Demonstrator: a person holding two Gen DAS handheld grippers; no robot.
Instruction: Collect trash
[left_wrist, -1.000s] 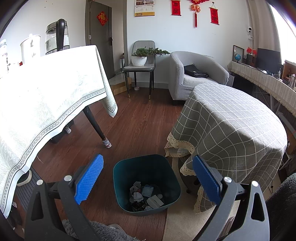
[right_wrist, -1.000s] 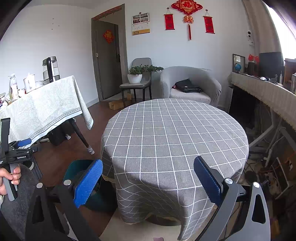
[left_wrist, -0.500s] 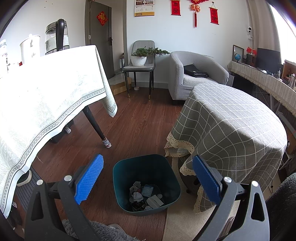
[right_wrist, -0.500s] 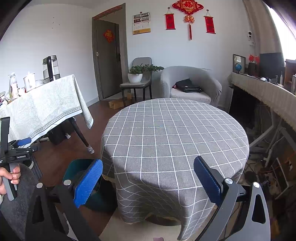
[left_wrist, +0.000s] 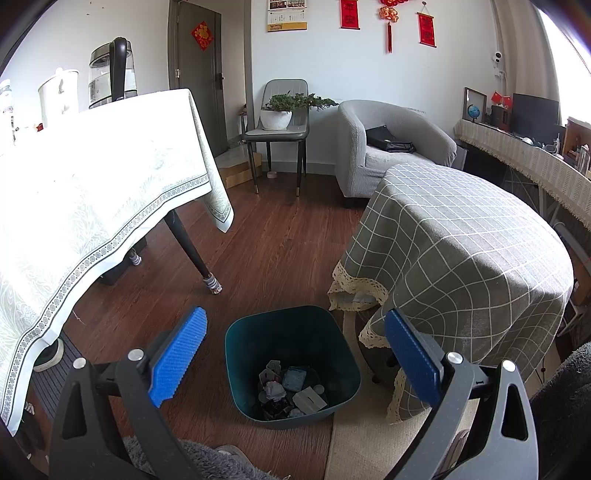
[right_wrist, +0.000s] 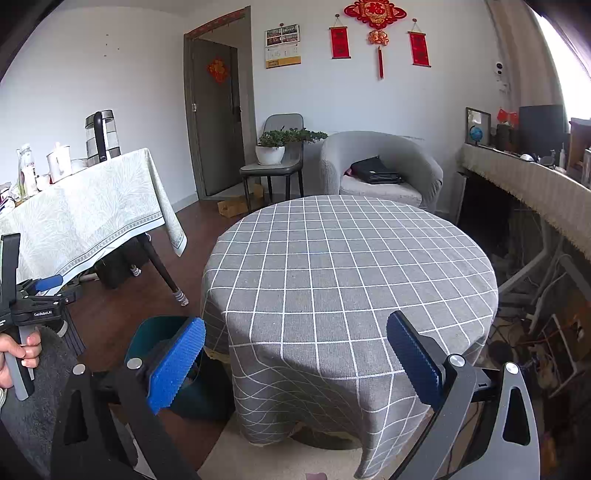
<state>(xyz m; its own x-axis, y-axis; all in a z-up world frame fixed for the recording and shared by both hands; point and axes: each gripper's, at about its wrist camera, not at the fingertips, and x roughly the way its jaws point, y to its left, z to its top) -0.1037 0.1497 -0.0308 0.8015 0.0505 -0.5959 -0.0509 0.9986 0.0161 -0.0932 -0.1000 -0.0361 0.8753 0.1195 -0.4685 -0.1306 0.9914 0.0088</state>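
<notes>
A dark teal bin stands on the wood floor beside the round table, holding several pieces of trash: crumpled paper, small cartons, wrappers. My left gripper hangs above the bin, open, nothing between its blue pads. In the right wrist view my right gripper is open and empty over the near edge of the grey checked tablecloth. The bin shows only partly at lower left there, behind a blue pad. A hand holds the left gripper's handle at the far left.
A rectangular table with a pale cloth carries a kettle and jug at left. Behind stand a chair with a potted plant, a grey armchair and a covered sideboard. Cables and clutter lie right of the round table.
</notes>
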